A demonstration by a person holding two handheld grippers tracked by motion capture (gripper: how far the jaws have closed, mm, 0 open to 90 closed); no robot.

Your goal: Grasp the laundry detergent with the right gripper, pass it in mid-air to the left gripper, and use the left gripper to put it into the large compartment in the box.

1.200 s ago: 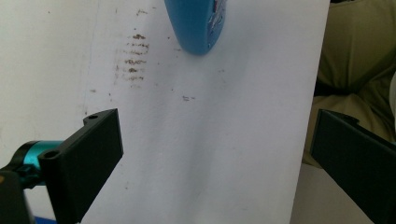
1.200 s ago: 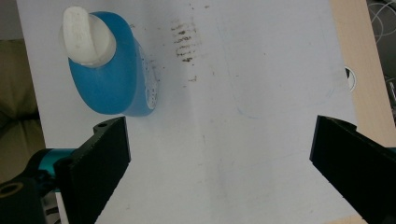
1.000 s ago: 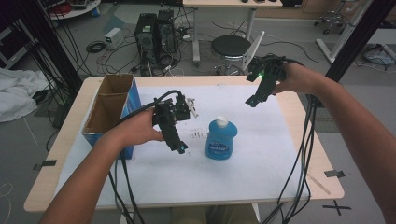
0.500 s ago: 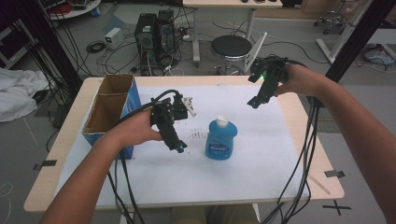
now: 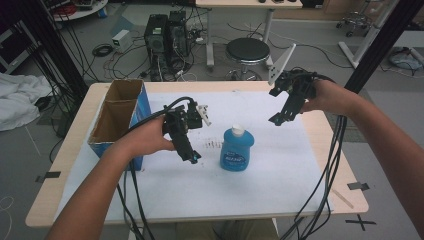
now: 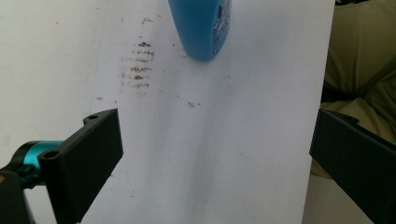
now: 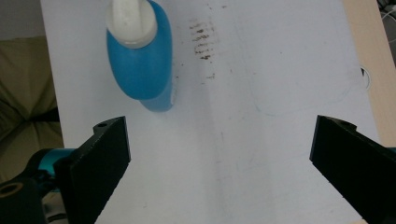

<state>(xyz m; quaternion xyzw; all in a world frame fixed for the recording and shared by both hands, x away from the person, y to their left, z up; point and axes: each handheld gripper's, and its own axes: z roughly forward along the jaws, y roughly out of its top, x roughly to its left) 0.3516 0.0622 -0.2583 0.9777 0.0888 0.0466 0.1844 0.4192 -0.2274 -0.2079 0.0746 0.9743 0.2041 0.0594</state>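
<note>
Bottle (image 5: 237, 149): standing upright mid-table on white paper (image 5: 260, 180).
Left gripper (image 5: 189, 154): jaws gaping wide, hovering just beside it, nearer.
Right gripper (image 5: 278, 118): jaws gaping too, hanging farther off.

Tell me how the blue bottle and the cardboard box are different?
The bottle is blue plastic with a white cap on top; the box is brown cardboard inside with an open top. The bottle stands mid-table, the box at the table's left edge. The box is bigger. Both stand upright, untouched.

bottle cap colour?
White, on the blue plastic bottle; the cap shows best in the right gripper view.
</note>
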